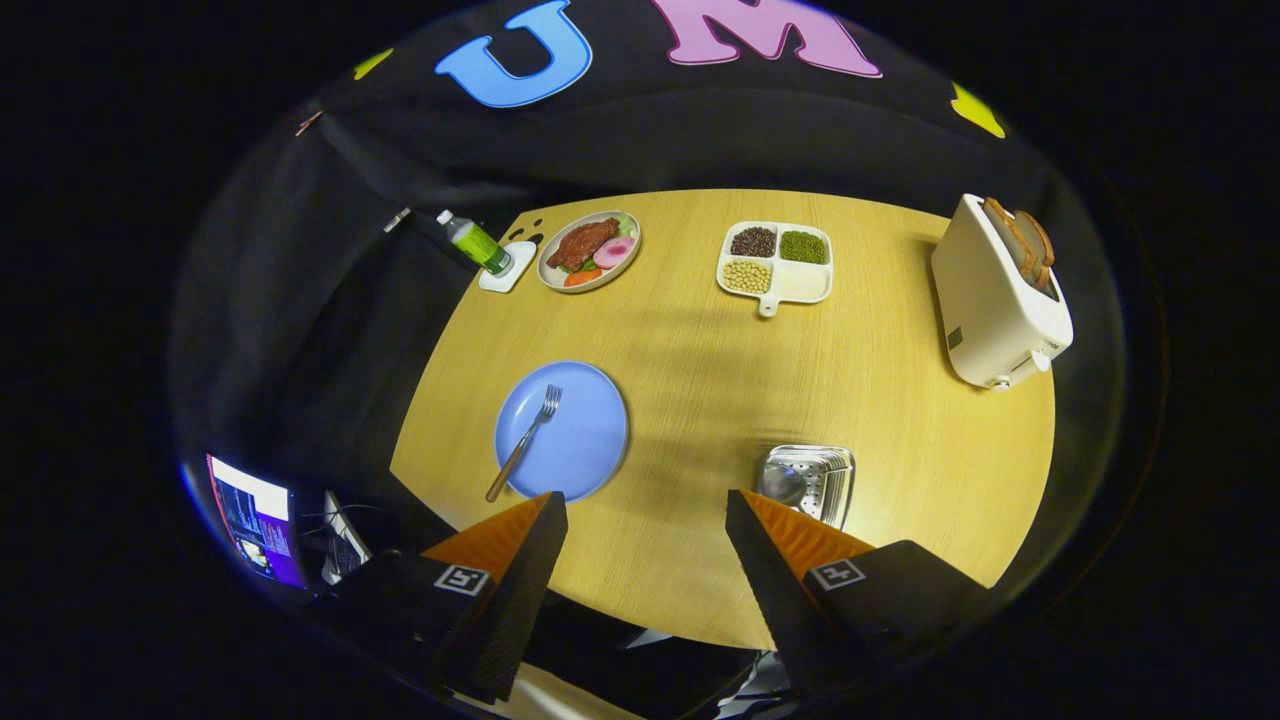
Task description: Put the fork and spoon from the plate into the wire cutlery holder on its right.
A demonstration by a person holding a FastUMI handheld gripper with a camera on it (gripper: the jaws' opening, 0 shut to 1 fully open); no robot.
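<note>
While wide open, tool (646,515) empty.

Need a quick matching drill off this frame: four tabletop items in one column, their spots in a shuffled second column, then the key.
Things:
1. fork
2. toaster
3. green bottle
4. wire cutlery holder

Places:
A. far side of the table, on a white coaster beside the plate of food
B. just beyond one finger of the open gripper
C. lying on the blue plate, handle hanging over its rim
D. table edge, bread sticking out of its slots

Pairs: 1-C, 2-D, 3-A, 4-B
</note>
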